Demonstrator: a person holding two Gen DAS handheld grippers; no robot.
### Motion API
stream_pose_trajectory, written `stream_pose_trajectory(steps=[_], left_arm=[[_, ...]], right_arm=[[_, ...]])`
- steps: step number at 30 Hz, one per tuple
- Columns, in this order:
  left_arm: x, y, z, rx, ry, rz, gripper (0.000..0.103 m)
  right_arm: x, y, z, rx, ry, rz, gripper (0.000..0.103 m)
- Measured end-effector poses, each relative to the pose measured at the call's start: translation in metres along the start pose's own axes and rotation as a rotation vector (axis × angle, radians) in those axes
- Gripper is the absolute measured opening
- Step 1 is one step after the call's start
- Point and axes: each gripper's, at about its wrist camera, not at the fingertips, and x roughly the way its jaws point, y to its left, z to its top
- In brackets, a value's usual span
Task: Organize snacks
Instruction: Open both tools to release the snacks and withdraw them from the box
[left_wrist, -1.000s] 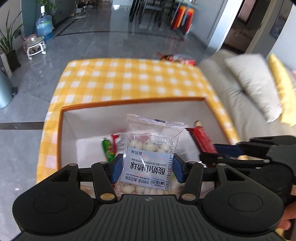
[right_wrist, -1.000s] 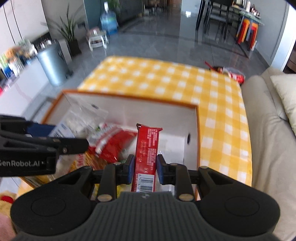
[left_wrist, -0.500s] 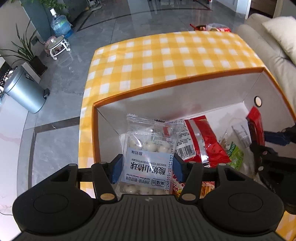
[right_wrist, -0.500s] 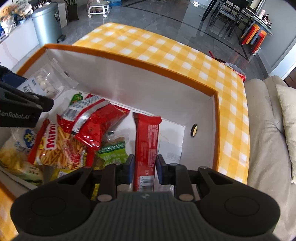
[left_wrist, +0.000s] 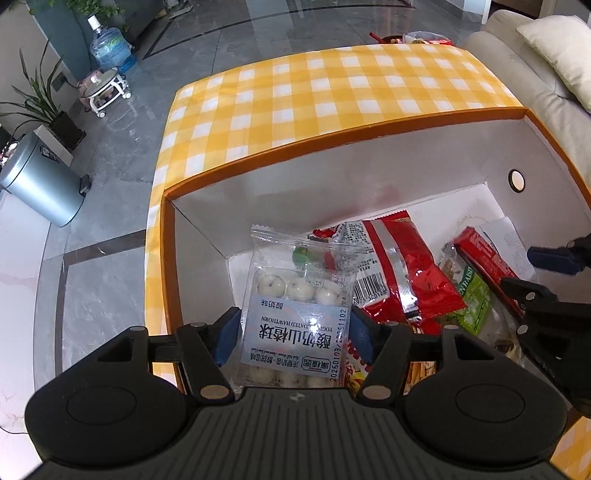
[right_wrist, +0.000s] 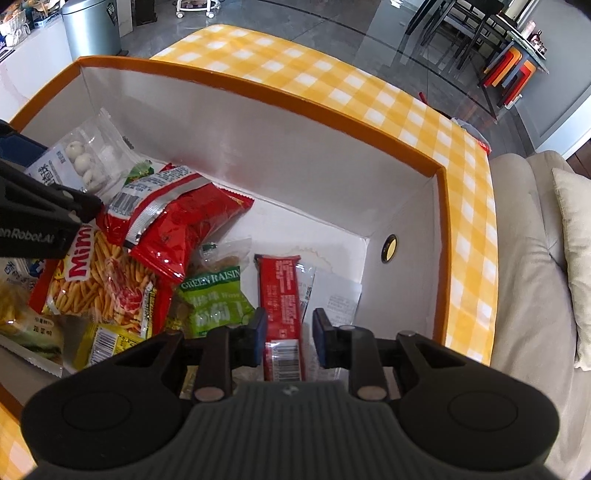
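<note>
Two snack packets sit between gripper jaws above an open box (right_wrist: 441, 229) with orange rim and white inner walls. Left gripper (left_wrist: 293, 338): its jaws have just been opening, and the clear bag of white yogurt hawthorn balls (left_wrist: 297, 314) stands between the blue pads with a narrow gap on each side, so it is released rather than clamped; the bag hangs over the box's near left corner. Right gripper (right_wrist: 290, 338): its jaws have likewise just been opening, and the slim red bar (right_wrist: 282, 306) lies between them with clear space to either pad, its far end over the white box floor on the right side. Inside the box, left of the bar, lie a green raisin packet (right_wrist: 216, 295), a large red bag (right_wrist: 177, 221) with a silver strip, and a packet of yellow sticks (right_wrist: 99, 280) partly under the red bag. A round hole (right_wrist: 389, 248) pierces the right wall. The box rests on a yellow-and-white checked tablecloth (left_wrist: 314, 96). Beyond the table: a grey floor, a metal bin (left_wrist: 38, 181) at far left, and a beige sofa (right_wrist: 532, 295) at right.
</note>
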Motion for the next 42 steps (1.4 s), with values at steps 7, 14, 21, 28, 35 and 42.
stream_pose_trajectory(steps=[7, 14, 21, 28, 35, 42], left_arm=[[-0.016, -0.004, -0.007, 0.016, -0.053, -0.019, 0.075], [-0.048, 0.000, -0.013, -0.011, -0.130, -0.027, 0.077], [-0.093, 0.002, -0.033, -0.028, -0.270, -0.006, 0.077], [-0.136, 0.001, -0.058, -0.033, -0.404, 0.008, 0.077], [-0.172, -0.005, -0.089, -0.038, -0.522, 0.016, 0.077], [-0.201, -0.013, -0.121, -0.063, -0.625, 0.071, 0.082]], right_arm=[[-0.015, 0.001, -0.002, 0.000, -0.037, -0.001, 0.050], [-0.046, 0.000, -0.006, 0.006, -0.101, 0.002, 0.068], [-0.092, -0.003, -0.019, 0.052, -0.196, 0.005, 0.076], [-0.144, -0.003, -0.043, 0.108, -0.312, 0.013, 0.082], [-0.190, -0.001, -0.080, 0.169, -0.413, 0.005, 0.087], [-0.229, -0.002, -0.121, 0.269, -0.496, 0.002, 0.091]])
